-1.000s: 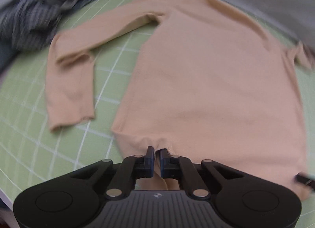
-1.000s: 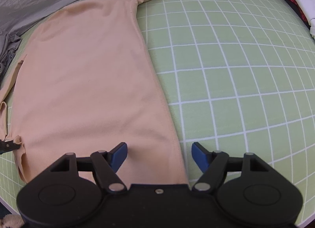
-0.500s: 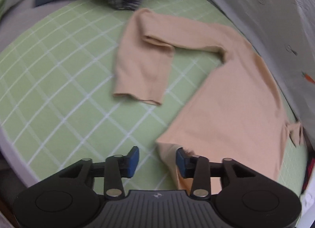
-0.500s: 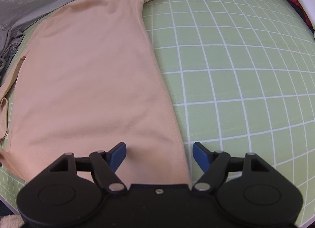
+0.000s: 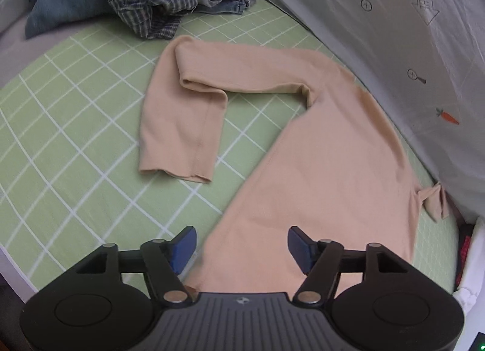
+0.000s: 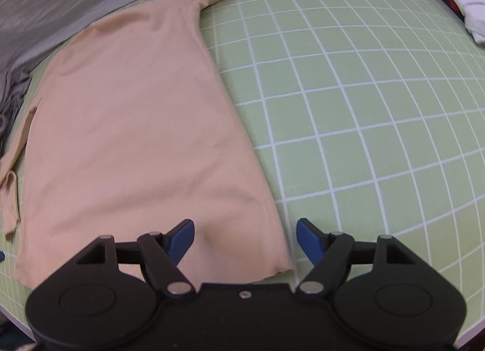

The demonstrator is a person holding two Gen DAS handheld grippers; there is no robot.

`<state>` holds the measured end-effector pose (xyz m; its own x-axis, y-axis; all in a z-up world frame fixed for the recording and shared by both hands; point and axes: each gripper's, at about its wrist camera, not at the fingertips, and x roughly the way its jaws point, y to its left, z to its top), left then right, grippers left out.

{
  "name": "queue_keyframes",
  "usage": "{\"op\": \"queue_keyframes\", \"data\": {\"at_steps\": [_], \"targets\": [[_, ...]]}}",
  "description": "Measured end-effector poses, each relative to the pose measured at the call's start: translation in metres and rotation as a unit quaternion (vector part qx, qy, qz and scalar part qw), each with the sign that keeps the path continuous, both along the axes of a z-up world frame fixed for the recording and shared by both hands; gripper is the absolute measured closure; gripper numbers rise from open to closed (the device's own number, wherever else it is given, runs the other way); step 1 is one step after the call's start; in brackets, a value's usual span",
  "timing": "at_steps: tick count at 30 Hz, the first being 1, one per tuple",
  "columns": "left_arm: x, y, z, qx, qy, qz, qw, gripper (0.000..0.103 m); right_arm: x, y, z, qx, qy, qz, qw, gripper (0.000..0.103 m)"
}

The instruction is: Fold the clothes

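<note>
The peach long-sleeved knit top (image 5: 327,151) lies spread flat on the green grid-lined cutting mat (image 5: 75,127) covering the tabletop, one sleeve (image 5: 182,114) doubled back on itself beside the body. It looks thin, light and limp, likely to sag and crease wherever it is lifted, so the hem corners and sleeve cuffs seem the sensible places to pinch. The left gripper (image 5: 242,245) hovers over one hem corner, fingers spread and holding nothing; the right gripper (image 6: 245,239) is likewise released over the other corner. On the grey sheet (image 5: 394,33) behind, an arrow reads roughly "LOOK HERE", with a small carrot print.
</note>
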<state>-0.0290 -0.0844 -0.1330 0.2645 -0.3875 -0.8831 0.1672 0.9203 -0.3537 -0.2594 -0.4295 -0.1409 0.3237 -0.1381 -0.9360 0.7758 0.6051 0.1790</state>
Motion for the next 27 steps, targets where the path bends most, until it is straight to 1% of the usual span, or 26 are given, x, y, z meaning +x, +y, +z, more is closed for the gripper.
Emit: {"op": "queue_keyframes", "data": {"at_steps": [2, 3, 4, 5, 6, 7, 8, 9, 12, 15, 17, 19, 20, 21, 22, 23, 24, 25, 26, 27], "targets": [[0.0, -0.007, -0.01, 0.034, 0.014, -0.024, 0.999, 0.03, 0.002, 0.002, 0.0, -0.007, 0.005, 0.003, 1.0, 0.027], [-0.002, -0.009, -0.016, 0.051, 0.02, -0.03, 0.998, 0.032, 0.004, 0.006, 0.0, -0.014, 0.009, 0.01, 1.0, 0.027], [-0.005, -0.011, -0.021, 0.061, 0.026, -0.039, 0.997, 0.033, 0.005, 0.01, 0.0, -0.022, 0.011, 0.019, 1.0, 0.029], [-0.008, -0.012, -0.025, 0.066, 0.031, -0.05, 0.9961, 0.046, 0.007, 0.015, 0.0, -0.032, 0.012, 0.03, 0.999, 0.039], [-0.011, -0.014, -0.028, 0.067, 0.036, -0.064, 0.995, 0.072, 0.007, 0.022, 0.002, -0.045, 0.012, 0.046, 0.998, 0.048], [-0.015, -0.013, -0.028, 0.067, 0.036, -0.074, 0.9943, 0.087, 0.008, 0.028, 0.003, -0.057, 0.012, 0.061, 0.996, 0.069], [-0.018, -0.012, -0.028, 0.068, 0.033, -0.081, 0.9939, 0.097, 0.007, 0.031, 0.004, -0.061, 0.012, 0.069, 0.996, 0.09], [-0.022, -0.011, -0.028, 0.068, 0.029, -0.088, 0.9933, 0.097, 0.005, 0.035, 0.005, -0.064, 0.01, 0.076, 0.995, 0.095], [-0.029, -0.004, -0.027, 0.072, 0.027, -0.098, 0.9922, 0.098, -0.008, 0.041, 0.006, -0.059, -0.005, 0.073, 0.996, 0.097], [-0.038, 0.01, -0.022, 0.069, 0.035, -0.086, 0.9933, 0.098, -0.028, 0.052, 0.008, -0.048, -0.014, 0.07, 0.996, 0.098], [-0.045, 0.016, -0.016, 0.071, 0.036, -0.077, 0.9938, 0.098, -0.041, 0.058, 0.009, -0.028, -0.017, 0.066, 0.997, 0.098], [-0.052, 0.017, -0.003, 0.07, 0.021, -0.073, 0.9946, 0.096, -0.052, 0.057, 0.011, -0.003, -0.021, 0.055, 0.998, 0.097], [-0.056, 0.017, 0.003, 0.069, 0.014, -0.071, 0.995, 0.092, -0.057, 0.055, 0.012, 0.007, -0.024, 0.049, 0.998, 0.096], [-0.06, 0.018, 0.009, 0.068, 0.006, -0.069, 0.9952, 0.079, -0.059, 0.049, 0.015, 0.01, -0.032, 0.042, 0.999, 0.096], [-0.063, 0.018, 0.015, 0.068, -0.001, -0.067, 0.9954, 0.07, -0.06, 0.044, 0.019, 0.012, -0.04, 0.035, 0.999, 0.088], [-0.067, 0.018, 0.021, 0.067, -0.008, -0.065, 0.9956, 0.052, -0.06, 0.038, 0.022, 0.01, -0.047, 0.032, 0.998, 0.069], [-0.071, 0.019, 0.027, 0.066, -0.016, -0.063, 0.9957, 0.034, -0.06, 0.033, 0.026, 0.005, -0.055, 0.032, 0.998, 0.059], [-0.073, 0.015, 0.034, 0.061, -0.03, -0.063, 0.9957, 0.027, -0.06, 0.028, 0.03, 0.0, -0.063, 0.033, 0.997, 0.044], [-0.074, 0.008, 0.039, 0.055, -0.045, -0.061, 0.9956, 0.017, -0.058, 0.024, 0.033, -0.007, -0.069, 0.035, 0.997, 0.036], [-0.075, 0.0, 0.043, 0.051, -0.057, -0.059, 0.9953, 0.012, -0.057, 0.02, 0.035, -0.014, -0.075, 0.037, 0.996, 0.033]]}}
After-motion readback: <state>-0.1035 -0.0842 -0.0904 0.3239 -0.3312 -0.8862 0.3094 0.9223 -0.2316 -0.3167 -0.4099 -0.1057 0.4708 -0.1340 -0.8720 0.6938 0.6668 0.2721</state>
